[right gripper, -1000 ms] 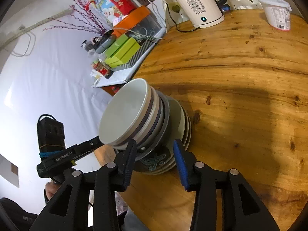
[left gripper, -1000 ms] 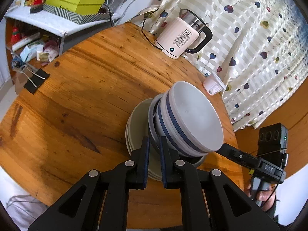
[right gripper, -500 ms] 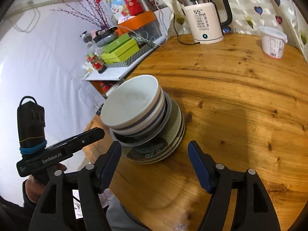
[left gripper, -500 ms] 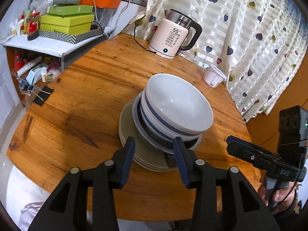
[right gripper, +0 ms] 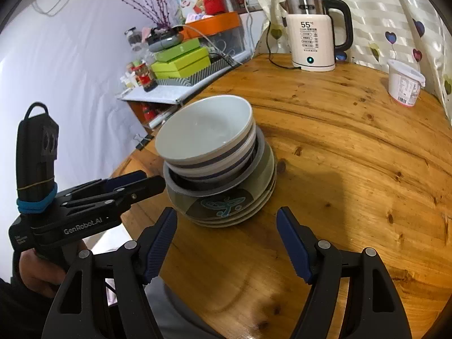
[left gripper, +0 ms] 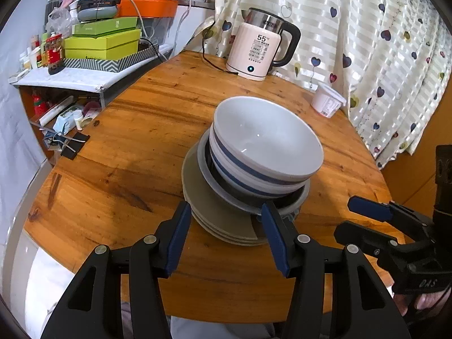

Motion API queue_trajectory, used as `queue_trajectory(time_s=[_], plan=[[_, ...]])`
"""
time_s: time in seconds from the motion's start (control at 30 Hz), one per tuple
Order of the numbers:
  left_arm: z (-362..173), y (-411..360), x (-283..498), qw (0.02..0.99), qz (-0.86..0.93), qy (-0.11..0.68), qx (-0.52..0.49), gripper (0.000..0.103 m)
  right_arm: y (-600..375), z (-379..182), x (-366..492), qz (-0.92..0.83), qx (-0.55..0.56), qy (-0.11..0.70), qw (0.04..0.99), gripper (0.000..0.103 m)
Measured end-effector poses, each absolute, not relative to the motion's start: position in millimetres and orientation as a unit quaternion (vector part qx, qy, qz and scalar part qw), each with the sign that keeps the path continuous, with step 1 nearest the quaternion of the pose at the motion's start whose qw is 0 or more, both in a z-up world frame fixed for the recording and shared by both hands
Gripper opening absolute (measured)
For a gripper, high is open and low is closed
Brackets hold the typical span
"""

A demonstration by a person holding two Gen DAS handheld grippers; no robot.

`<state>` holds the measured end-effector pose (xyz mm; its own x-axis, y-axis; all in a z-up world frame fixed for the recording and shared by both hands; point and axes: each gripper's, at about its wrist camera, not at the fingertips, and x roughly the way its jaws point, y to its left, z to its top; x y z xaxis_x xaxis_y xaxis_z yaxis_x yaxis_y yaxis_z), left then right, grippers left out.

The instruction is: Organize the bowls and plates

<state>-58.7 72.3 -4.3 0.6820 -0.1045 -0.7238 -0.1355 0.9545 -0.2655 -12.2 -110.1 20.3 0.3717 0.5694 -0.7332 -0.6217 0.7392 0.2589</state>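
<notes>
On the counter (left gripper: pixel 118 152), bowls (left gripper: pixel 262 147) sit nested on stacked plates (left gripper: pixel 223 223). A kettle (left gripper: pixel 260 53) stands at twelve o'clock behind them, a tub (left gripper: pixel 327 103) at two o'clock.

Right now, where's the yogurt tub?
The yogurt tub stands at the table's far right edge by the curtain, right of the kettle, well beyond the stacked bowls.

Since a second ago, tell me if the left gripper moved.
Yes. The left gripper opened and backed off the plate stack, toward the wooden table edge.
</notes>
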Motion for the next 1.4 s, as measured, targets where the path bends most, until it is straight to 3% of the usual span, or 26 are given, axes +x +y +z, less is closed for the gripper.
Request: queue_trajectory(time_s=[0.47,1.4], plan=[[-14.7,57.4,-59.0,0.904,0.034,0.412,-0.107,0.053,-94.1,12.7,-20.1,0.353,-0.071,0.423,0.832,0.076],[-28.2,57.3,-56.9,0.894,0.052,0.428,-0.119,0.053,-85.6,2.7,-16.6,0.346,-0.091,0.43,0.829,0.077]])
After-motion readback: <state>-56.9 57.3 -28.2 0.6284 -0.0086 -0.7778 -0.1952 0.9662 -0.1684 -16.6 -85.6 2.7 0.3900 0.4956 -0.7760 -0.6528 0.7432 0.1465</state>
